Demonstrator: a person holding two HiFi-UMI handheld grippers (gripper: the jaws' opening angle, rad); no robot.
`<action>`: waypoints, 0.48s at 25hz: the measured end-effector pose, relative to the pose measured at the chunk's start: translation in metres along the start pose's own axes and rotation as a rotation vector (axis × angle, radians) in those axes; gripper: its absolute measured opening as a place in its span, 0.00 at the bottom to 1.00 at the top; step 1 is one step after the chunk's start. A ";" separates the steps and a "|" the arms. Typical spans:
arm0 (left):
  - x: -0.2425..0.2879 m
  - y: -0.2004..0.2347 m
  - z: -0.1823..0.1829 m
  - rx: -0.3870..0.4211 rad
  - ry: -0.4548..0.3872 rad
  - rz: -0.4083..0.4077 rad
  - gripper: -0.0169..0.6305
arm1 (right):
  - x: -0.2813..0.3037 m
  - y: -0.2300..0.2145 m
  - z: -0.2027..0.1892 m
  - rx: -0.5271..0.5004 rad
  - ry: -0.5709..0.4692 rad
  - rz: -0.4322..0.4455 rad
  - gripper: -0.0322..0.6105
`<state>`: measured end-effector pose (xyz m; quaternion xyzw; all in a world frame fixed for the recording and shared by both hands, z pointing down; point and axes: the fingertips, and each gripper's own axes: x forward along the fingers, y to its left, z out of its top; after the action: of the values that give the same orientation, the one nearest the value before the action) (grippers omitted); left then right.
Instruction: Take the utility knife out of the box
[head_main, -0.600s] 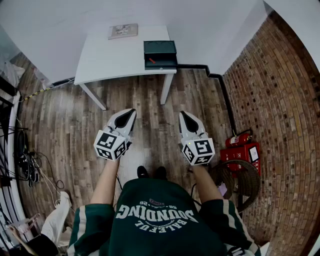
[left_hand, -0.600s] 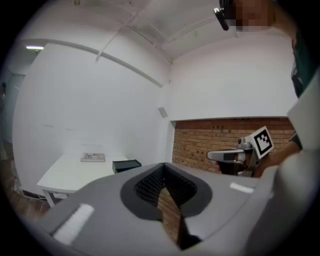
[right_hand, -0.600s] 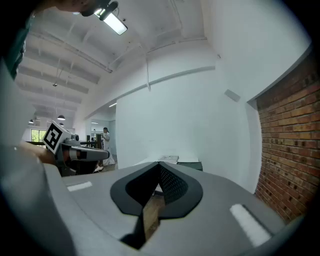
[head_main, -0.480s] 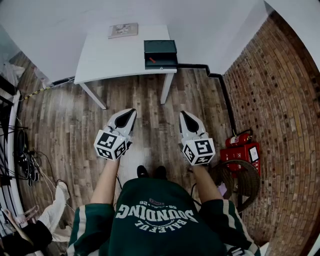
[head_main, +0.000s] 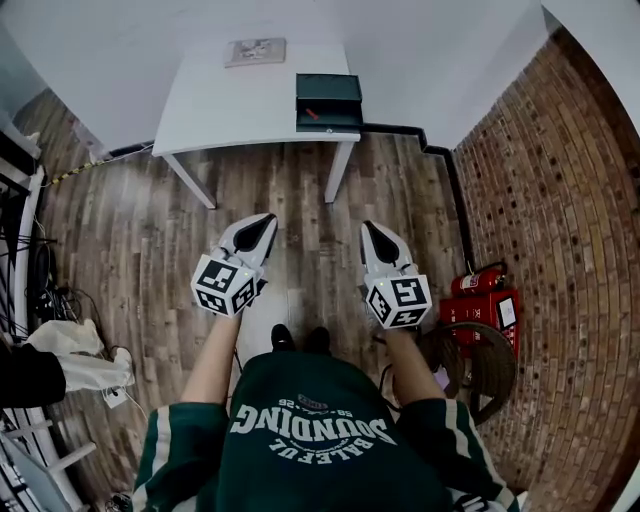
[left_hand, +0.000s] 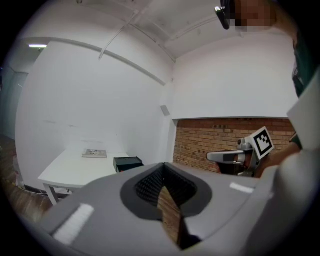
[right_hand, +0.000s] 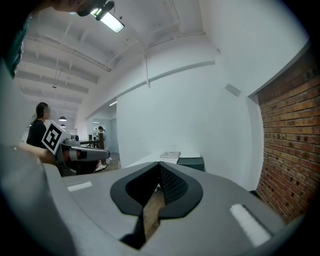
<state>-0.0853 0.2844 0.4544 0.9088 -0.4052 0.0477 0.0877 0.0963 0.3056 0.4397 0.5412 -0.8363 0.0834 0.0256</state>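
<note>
A dark green box (head_main: 328, 102) stands on the right end of a white table (head_main: 220, 100), far ahead of me. A small red item (head_main: 312, 113) shows in its front part; it is too small to tell what it is. My left gripper (head_main: 262, 226) and right gripper (head_main: 370, 233) hang side by side over the wooden floor, well short of the table. Both are shut with nothing between the jaws. The left gripper view shows the box (left_hand: 128, 163) beyond the closed jaws, and the right gripper view shows the box (right_hand: 190, 161) too.
A flat book or pad (head_main: 255, 51) lies at the table's back edge. A brick wall (head_main: 560, 220) runs along the right, with a red fire extinguisher (head_main: 485, 300) and a round stool (head_main: 480, 365) at its foot. Cables and a person's sleeve (head_main: 30, 375) are at the left.
The head view has shifted slightly, so the table sits a little higher in frame. The person at the lower left has moved. Both grippers hold the same pose, shut.
</note>
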 end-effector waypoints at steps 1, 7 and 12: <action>0.000 -0.001 0.000 -0.002 0.000 0.004 0.10 | 0.000 0.000 -0.001 0.002 0.003 0.008 0.05; 0.005 -0.010 -0.001 -0.008 0.002 0.026 0.10 | -0.002 -0.005 -0.005 0.011 0.016 0.050 0.05; 0.006 -0.019 -0.004 -0.007 0.007 0.051 0.10 | -0.006 -0.009 -0.007 0.016 0.016 0.082 0.05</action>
<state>-0.0669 0.2930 0.4569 0.8977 -0.4281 0.0516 0.0908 0.1068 0.3084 0.4470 0.5060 -0.8569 0.0955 0.0245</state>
